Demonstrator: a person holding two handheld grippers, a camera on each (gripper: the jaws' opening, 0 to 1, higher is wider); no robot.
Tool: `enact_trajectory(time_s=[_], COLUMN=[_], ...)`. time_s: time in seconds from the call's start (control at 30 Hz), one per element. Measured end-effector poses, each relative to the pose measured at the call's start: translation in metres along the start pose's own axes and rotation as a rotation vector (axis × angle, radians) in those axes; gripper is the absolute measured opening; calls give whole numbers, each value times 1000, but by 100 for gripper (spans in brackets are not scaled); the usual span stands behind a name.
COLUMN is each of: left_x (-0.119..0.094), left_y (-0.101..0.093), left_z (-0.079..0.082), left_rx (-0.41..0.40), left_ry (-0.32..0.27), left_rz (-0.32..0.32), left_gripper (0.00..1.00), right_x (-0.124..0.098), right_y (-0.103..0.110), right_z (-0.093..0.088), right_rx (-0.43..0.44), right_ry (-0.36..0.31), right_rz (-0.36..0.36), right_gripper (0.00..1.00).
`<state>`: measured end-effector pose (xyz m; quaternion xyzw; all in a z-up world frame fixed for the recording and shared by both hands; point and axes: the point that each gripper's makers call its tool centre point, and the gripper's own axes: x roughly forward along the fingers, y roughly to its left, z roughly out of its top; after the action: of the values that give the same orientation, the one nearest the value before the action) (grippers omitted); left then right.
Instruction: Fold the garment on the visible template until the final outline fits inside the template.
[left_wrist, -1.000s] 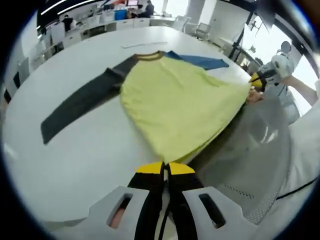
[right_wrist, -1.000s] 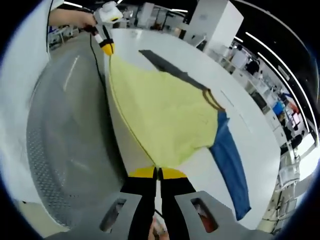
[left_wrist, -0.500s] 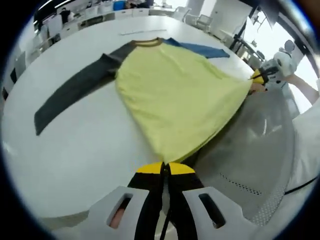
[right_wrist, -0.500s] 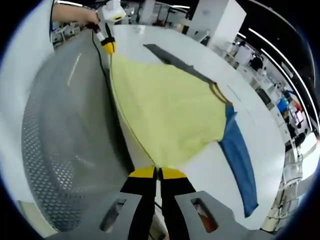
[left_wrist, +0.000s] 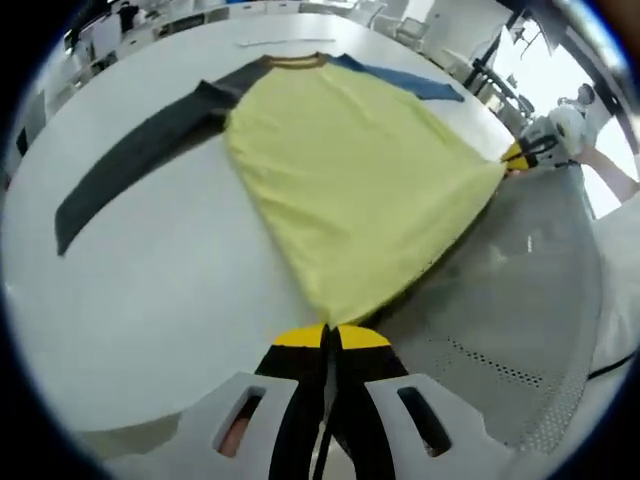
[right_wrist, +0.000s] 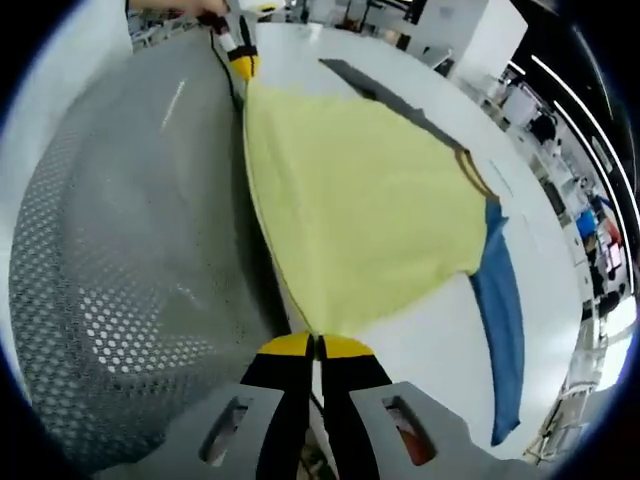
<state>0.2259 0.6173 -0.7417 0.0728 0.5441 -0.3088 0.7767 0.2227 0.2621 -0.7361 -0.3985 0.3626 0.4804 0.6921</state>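
While both sets of jaws are pressed together on the hem of the long-sleeved shirt (left_wrist: 350, 180), the yellow body of it is stretched flat between them over the round white table (left_wrist: 150, 290). At the bottom centre of the left gripper view, the left gripper (left_wrist: 331, 336) pinches one hem corner between its yellow-tipped black jaws; the right gripper (left_wrist: 515, 158) appears at the right edge of that frame, clamped on the other corner, with a hand behind it. From there the shirt fans out toward the upper part of the frame, its dark grey sleeve (left_wrist: 130, 165) running to the upper left and its blue sleeve (left_wrist: 405, 78) toward the top right, both lying on the tabletop. A brown collar band (left_wrist: 295, 62) sits at the top centre. A grey perforated surface (left_wrist: 510, 320) occupies the lower right, next to the table edge. Office desks and chairs sit blurred along the top.
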Motion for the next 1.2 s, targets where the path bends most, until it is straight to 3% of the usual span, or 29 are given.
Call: enact_trajectory(time_s=[0.2, 0.7, 1.2], left_x=[6, 15, 16], left_y=[1, 2, -3], left_z=[-5, -13, -18], left_rx=[-11, -23, -80], left_ry=[17, 77, 130], left_rz=[-9, -37, -89], left_gripper=[0, 0, 0], right_x=[2, 19, 29], right_y=[-2, 10, 13], right_z=[1, -11, -19], right_rx=[-2, 16, 35], right_ry=[14, 72, 99], right_rz=[2, 160, 237], right_gripper=[3, 3, 3])
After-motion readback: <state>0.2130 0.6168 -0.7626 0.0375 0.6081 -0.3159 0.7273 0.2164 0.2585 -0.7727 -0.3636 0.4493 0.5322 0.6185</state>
